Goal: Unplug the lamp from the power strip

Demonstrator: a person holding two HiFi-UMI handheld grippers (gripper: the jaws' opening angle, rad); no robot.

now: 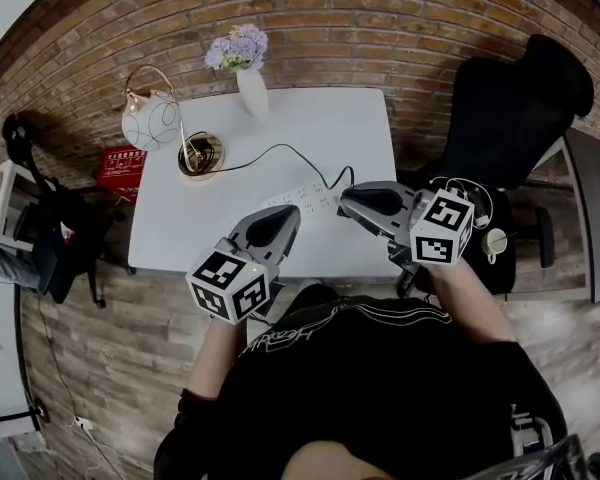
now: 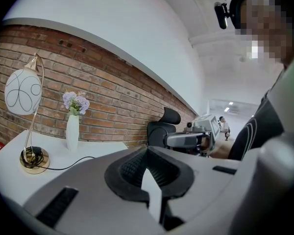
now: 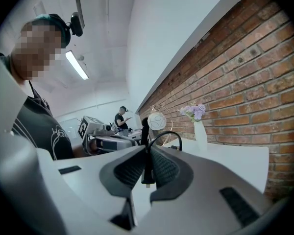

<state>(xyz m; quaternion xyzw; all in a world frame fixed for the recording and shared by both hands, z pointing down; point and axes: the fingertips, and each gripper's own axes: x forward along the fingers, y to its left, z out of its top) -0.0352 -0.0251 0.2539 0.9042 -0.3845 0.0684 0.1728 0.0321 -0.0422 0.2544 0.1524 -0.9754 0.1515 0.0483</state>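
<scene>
- A white vase (image 1: 252,92) stands behind the power strip (image 1: 302,200), near the far edge of the surface, and holds purple flowers (image 1: 237,48).
- The right gripper (image 3: 146,151) is at the strip's right end. Its jaws are clamped on the black plug (image 3: 146,173), and the cord (image 1: 270,153) arches up from them. I cannot tell whether the pins are clear of the strip.
- The left gripper (image 2: 147,153) is at the strip's left end, its jaws pressed together with nothing between them.
- The lamp (image 1: 150,120) stands well to the left of the strip and behind it, on the white surface (image 1: 310,128).
- A brick wall (image 1: 310,28) lies beyond the strip, and a black office chair (image 1: 510,108) is to its right.
</scene>
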